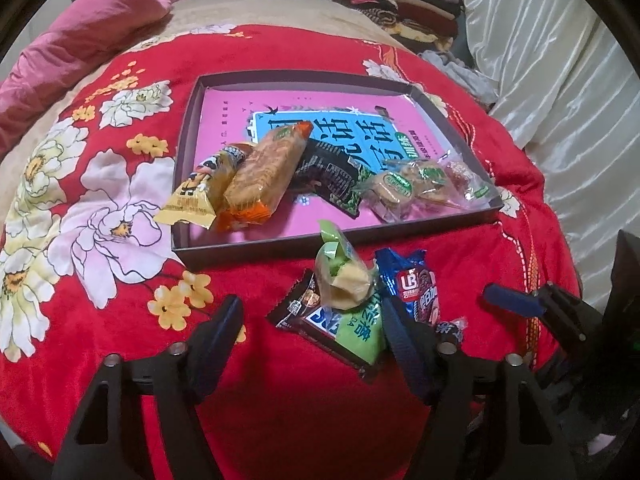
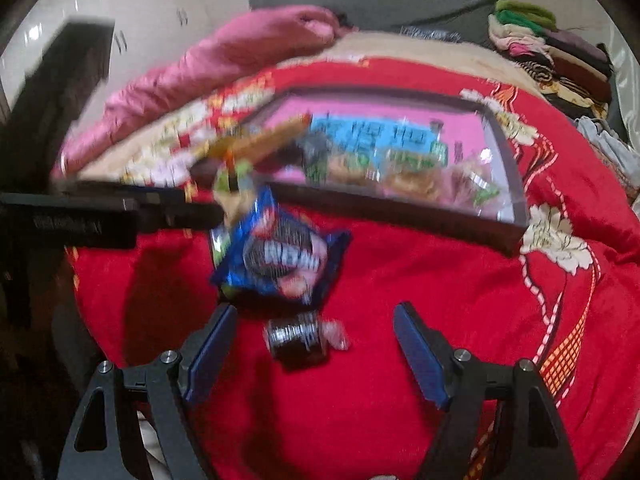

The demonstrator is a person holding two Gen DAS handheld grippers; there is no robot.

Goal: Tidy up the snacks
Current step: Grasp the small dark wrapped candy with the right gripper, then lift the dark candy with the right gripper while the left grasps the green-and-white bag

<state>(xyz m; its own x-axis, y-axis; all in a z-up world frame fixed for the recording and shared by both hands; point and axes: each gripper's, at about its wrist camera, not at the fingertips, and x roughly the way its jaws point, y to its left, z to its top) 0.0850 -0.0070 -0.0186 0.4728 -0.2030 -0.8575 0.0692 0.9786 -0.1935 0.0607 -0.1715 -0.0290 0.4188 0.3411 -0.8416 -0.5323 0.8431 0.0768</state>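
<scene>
A shallow dark box [image 1: 256,246] with a pink printed bottom lies on the red flowered blanket. It holds a yellow packet [image 1: 192,200], an orange biscuit pack [image 1: 264,172], a black packet [image 1: 328,172] and clear-wrapped pastries [image 1: 404,188]. In front of the box is a small pile: a clear-wrapped yellow pastry [image 1: 344,280], a green packet [image 1: 360,332], a dark brown packet [image 1: 296,312] and a blue packet [image 1: 416,284]. My left gripper [image 1: 310,316] is open around this pile, pads apart from it. My right gripper [image 2: 316,316] is open over a small dark wrapped candy [image 2: 296,336], just below the blue packet [image 2: 280,260].
A pink pillow [image 1: 80,40] lies at the back left and folded clothes [image 1: 400,4] are stacked at the back right. White satin fabric [image 1: 560,80] hangs along the right. A finger of the right gripper [image 1: 512,302] shows close beside the pile.
</scene>
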